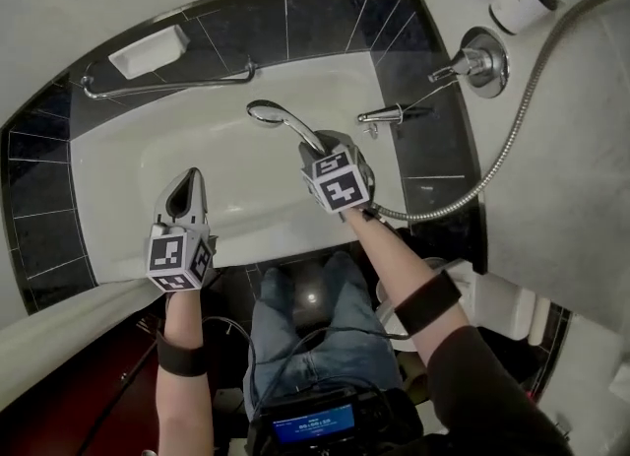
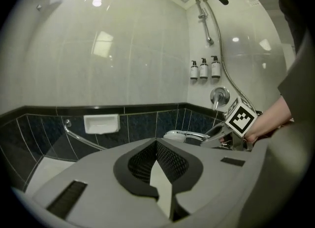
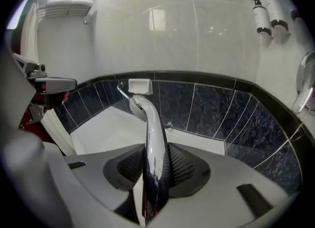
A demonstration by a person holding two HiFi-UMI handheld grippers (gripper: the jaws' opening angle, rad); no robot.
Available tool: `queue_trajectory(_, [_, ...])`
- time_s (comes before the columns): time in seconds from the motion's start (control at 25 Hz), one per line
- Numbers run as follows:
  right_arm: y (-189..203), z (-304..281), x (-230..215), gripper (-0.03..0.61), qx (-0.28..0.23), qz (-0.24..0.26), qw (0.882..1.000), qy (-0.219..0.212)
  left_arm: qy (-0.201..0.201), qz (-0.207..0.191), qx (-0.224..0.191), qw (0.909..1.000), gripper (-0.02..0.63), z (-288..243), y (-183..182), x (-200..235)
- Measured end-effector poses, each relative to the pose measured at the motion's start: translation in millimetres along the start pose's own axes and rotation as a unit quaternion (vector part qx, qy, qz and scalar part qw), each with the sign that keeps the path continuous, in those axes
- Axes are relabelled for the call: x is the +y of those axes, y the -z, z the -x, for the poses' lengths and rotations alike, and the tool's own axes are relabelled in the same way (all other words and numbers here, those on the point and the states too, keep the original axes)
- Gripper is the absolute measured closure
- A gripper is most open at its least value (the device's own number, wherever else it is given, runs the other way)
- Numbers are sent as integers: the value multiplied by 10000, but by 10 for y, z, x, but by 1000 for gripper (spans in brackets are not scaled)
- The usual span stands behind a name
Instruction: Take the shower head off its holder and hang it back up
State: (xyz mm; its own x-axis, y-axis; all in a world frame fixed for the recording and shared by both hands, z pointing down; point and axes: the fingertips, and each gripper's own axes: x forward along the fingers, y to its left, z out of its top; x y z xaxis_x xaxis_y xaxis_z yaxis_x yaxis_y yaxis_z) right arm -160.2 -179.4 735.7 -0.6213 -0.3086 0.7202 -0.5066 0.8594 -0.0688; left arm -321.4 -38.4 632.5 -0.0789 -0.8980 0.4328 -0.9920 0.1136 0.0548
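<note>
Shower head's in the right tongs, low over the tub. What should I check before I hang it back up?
1. Grip: right tongs shut on the shower head handle: ok.
2. Spare hand: left tongs shut and empty: ok.
3. Slack: hose runs in a loose curve, no kink visible: ok.
4. Water: none coming from the head: ok.
5. Target: mount on the rail free to take it: cannot tell, too small.
</note>
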Motion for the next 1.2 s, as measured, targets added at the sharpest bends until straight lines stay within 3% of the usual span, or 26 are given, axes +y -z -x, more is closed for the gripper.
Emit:
queue_trajectory(0.36, [1367,-1109,-517,436,1193,467,9916,190,45,299,488,9983,614,-673,1391,-37])
queue_trajectory(0.52, [1900,-1464,-831,436,1681,842,9817,300,83,422,600,9973,614,-983,1857,-114])
queue_trajectory(0.6, [2242,-1602,-1011,436,2101,1137,9705,337,147,436,666,9967,614,-1142,2062,-182])
queue_trajectory(0.84, [2932,-1773,-1560,436,3067,2321,9218,477,336,537,733,9953,614,-1521,2511,-362])
queue_trajectory(1.0, [3171,-1841,-1820,436,3436,3490,8705,479,400,564,793,9945,614,-1645,2689,-452])
queue_trajectory(1.2, [3405,-1847,-2133,436,3789,4521,8061,468,436,559,860,9938,614,-1691,2823,-480])
